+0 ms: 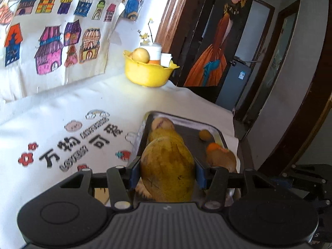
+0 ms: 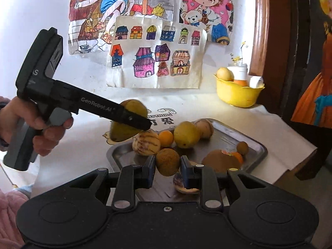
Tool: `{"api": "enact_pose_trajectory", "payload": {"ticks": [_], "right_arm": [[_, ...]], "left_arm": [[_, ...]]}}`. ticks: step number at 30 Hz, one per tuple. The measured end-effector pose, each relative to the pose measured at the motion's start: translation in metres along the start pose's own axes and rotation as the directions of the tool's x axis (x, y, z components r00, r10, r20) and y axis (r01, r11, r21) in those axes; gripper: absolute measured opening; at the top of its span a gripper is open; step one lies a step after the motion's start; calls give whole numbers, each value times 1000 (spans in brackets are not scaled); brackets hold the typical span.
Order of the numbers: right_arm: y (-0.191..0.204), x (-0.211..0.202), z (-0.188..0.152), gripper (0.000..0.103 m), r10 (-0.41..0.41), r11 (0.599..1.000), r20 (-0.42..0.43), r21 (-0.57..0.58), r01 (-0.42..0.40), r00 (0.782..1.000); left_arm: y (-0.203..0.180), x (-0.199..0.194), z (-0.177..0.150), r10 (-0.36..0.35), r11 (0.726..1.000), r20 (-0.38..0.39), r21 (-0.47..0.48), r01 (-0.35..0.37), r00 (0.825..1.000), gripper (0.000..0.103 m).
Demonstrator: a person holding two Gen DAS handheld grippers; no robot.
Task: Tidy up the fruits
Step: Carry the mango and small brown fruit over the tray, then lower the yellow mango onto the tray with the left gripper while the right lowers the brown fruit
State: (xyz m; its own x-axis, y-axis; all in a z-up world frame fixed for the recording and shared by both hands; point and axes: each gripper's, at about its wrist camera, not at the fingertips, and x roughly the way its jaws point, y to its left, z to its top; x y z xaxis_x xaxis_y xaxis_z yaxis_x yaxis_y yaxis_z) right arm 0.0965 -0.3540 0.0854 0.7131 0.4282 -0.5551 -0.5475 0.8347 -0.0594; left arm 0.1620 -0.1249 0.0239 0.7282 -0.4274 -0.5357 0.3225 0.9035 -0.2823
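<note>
While your left gripper [image 2: 132, 120] carries the mango [image 2: 124, 122], fingers clamped on it, your right gripper [image 2: 168, 164] pinches a kiwi [image 2: 167, 161] above the tray [image 2: 257, 147]; seven-odd fruits remain there, few in the bowl [image 2: 236, 95].

Yellow-green mango [image 1: 168, 168] and brown kiwi [image 2: 167, 161] held above fruit-filled tray [image 2: 257, 145].

Drawings [image 2: 157, 58] on white wall [image 2: 37, 6]
</note>
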Motion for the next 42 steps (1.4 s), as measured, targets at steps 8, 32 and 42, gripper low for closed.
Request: {"api": "enact_pose_trajectory", "payload": {"ticks": [8, 32, 42], "right_arm": [[8, -7, -15, 28, -29, 995, 28, 93, 27, 999], [26, 13, -37, 28, -137, 980, 12, 147, 134, 990], [25, 18, -43, 28, -147, 976, -17, 159, 148, 989]], "left_arm": [[-1, -1, -22, 30, 999, 12, 13, -30, 999, 56], [-14, 19, -43, 34, 996, 25, 76, -35, 999, 56], [1, 22, -40, 17, 999, -8, 28, -17, 1000, 57]]}}
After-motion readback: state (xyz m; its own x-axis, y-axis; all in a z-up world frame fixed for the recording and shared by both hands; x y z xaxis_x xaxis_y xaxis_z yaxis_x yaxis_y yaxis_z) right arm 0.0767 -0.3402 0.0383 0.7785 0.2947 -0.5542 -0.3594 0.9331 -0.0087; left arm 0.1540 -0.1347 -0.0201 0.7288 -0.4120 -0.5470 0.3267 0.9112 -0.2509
